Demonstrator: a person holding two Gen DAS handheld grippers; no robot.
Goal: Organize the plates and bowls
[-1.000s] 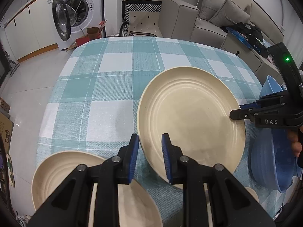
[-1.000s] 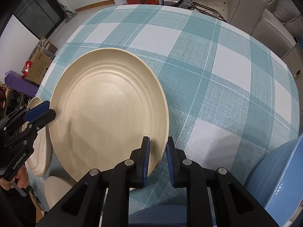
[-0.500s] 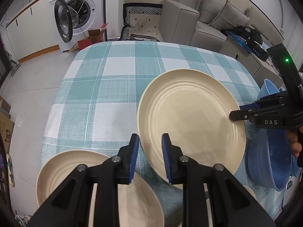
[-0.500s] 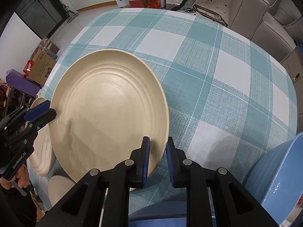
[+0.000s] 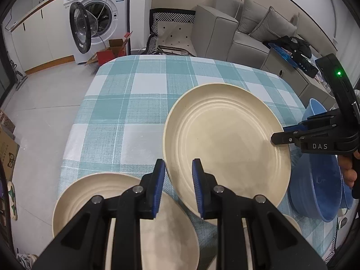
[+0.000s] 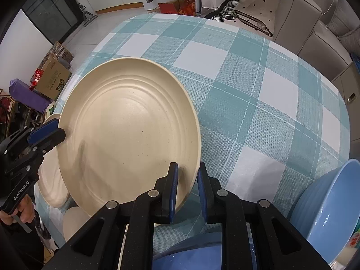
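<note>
A large cream plate [image 5: 225,141] [image 6: 126,135] hangs above the teal checked tablecloth [image 5: 126,117], held at two opposite rims. My left gripper [image 5: 178,168] is shut on its near-left rim in the left wrist view, and shows at the left in the right wrist view [image 6: 54,130]. My right gripper [image 6: 187,171] is shut on the plate's other rim, seen at the right in the left wrist view [image 5: 279,137]. A second cream plate [image 5: 90,193] [image 6: 52,186] lies on the table below the left gripper.
Blue bowls [image 5: 319,184] [image 6: 333,209] sit at the table's right side, one smaller blue bowl [image 5: 313,110] behind them. A small cream bowl [image 6: 74,222] lies near the front edge. A washing machine [image 5: 96,20] and grey sofa [image 5: 227,33] stand beyond the table.
Both grippers have risen a little with the large plate between them, so the table and the second plate look farther below. Both grips are unchanged.
</note>
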